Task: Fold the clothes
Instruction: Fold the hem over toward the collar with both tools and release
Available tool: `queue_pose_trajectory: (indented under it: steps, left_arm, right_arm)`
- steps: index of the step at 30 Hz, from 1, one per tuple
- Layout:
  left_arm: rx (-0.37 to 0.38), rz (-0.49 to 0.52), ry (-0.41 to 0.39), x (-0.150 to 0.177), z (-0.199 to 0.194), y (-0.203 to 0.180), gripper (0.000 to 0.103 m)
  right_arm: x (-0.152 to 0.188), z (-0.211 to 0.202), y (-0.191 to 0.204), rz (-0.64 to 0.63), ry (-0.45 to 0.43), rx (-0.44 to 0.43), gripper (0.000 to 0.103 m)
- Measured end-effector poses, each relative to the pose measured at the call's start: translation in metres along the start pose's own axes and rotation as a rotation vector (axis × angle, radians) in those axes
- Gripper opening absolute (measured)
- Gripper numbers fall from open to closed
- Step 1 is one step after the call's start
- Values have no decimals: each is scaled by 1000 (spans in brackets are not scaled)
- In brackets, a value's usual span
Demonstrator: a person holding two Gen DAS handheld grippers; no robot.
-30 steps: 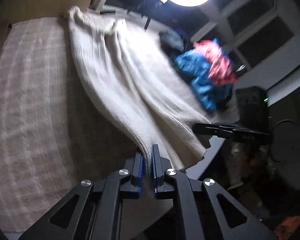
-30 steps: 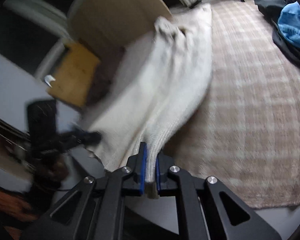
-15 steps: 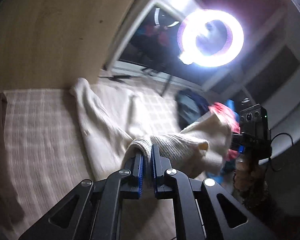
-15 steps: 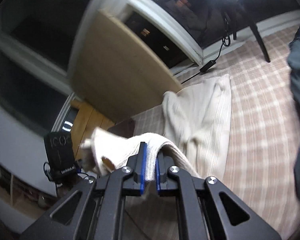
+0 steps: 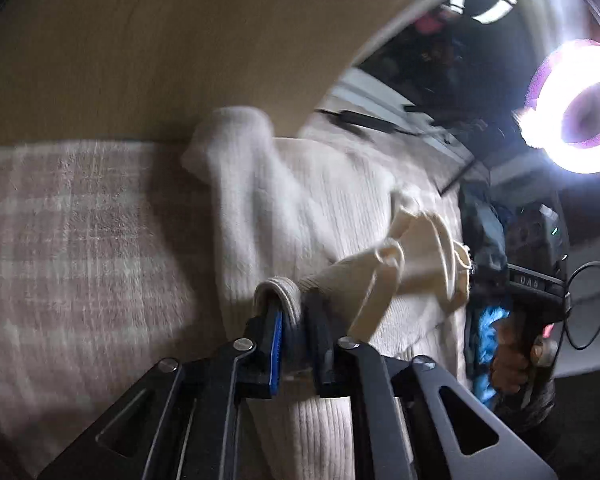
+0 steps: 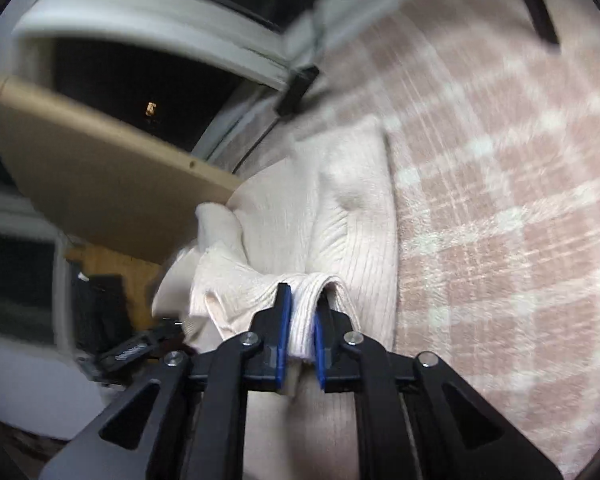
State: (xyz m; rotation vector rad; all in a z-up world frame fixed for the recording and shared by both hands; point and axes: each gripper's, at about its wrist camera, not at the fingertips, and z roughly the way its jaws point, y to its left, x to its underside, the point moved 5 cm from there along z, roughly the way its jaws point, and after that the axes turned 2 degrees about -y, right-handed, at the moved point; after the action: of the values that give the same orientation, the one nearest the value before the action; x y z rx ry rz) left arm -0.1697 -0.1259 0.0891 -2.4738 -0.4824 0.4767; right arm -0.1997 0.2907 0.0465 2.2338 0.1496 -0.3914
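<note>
A cream ribbed knit garment lies lengthwise on a pink plaid rug. My left gripper is shut on one corner of its near hem, which bunches between the blue-padded fingers. In the right wrist view the same cream garment runs away from me, and my right gripper is shut on the other hem corner. The held hem is lifted over the part lying flat, sagging in folds between the two grippers. The garment's far end is rumpled against a wooden panel.
A tan wooden panel stands at the rug's far edge. A bright ring light glares at the right. The other handheld gripper and a hand show at right, with blue clothing behind. A black cable plug lies beyond the garment.
Both grippers have carried the held hem forward over the garment toward its far end and lowered. The cloth now doubles over itself, and the views are tilted down toward the rug.
</note>
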Motion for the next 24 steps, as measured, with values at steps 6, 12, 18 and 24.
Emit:
queue_pose_trajectory:
  steps: [6,12,18,24]
  left_arm:
    - [-8,114,-142,0,-58,4,62]
    - [-61,318,-150,13,-57,-7,62]
    - [-92,368,-107,3,-16,-25,58]
    - [-110,413,-89,5,5,-34,16]
  right_arm:
    - [-13,-9,-6,-50,-14,20,55]
    - [-9,15,11,-262,25,103,55]
    - [-6,69,24,-475,96,243,55]
    - [-10,62,32,-464,60,189,32]
